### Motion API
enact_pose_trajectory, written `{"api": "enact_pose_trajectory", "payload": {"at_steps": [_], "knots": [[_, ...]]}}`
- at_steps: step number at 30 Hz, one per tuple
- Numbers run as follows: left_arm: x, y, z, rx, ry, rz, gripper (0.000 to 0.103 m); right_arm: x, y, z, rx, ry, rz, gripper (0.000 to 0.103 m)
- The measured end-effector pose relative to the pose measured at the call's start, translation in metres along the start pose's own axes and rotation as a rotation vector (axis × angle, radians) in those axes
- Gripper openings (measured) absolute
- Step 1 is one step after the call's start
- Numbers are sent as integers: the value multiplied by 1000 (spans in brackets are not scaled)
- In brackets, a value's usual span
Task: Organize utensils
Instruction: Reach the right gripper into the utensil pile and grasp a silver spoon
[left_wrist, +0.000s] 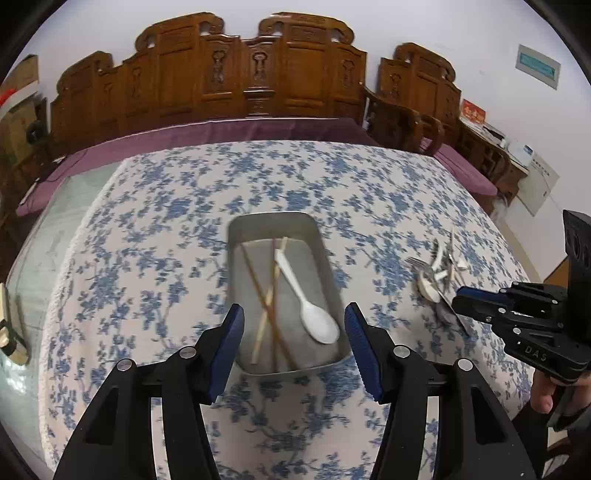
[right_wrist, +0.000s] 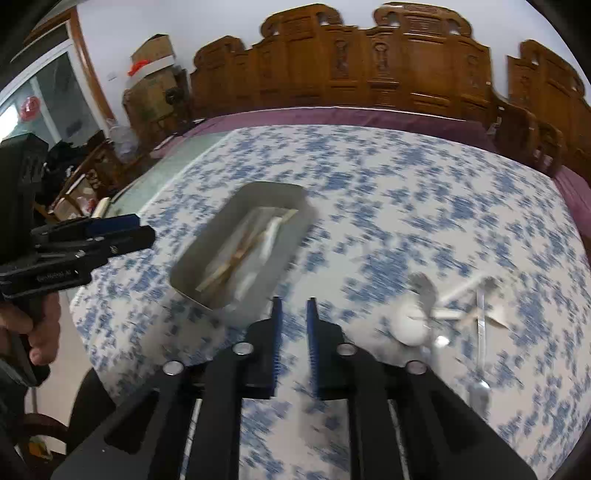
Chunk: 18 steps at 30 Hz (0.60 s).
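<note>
Both grippers hold nothing: the left gripper (left_wrist: 294, 341) gapes wide, the right gripper (right_wrist: 294, 308) stands slightly parted. At the left gripper's 12 o'clock lies one tray (left_wrist: 236, 236) holding one white spoon (left_wrist: 304, 297), bowl toward the gripper, and crossed chopsticks (left_wrist: 266, 306), long axes running 12 to 6. A loose utensil pile (left_wrist: 439, 269), uncountable, lies at 2 o'clock.
</note>
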<state>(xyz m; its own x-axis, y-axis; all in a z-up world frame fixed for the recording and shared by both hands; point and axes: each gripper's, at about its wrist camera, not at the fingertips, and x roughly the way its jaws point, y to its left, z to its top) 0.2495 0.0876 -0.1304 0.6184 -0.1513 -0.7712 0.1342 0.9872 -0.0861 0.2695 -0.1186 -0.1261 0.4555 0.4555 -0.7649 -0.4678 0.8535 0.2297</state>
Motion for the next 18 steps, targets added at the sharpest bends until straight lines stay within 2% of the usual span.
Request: {"api": "enact_pose_trajectory", "payload": {"at_steps": [12,16,18], "knots": [[27,-57,-8,40,44,-72,54,-12,-103,-46,105,65,-163,19],[35,-72,-10,48,60,-89,54,-7,-126,-55,111,102,-187,26],[41,-80,-11,56,70,-96,54,-3,-136,-58,114,118,-200,26]]}}
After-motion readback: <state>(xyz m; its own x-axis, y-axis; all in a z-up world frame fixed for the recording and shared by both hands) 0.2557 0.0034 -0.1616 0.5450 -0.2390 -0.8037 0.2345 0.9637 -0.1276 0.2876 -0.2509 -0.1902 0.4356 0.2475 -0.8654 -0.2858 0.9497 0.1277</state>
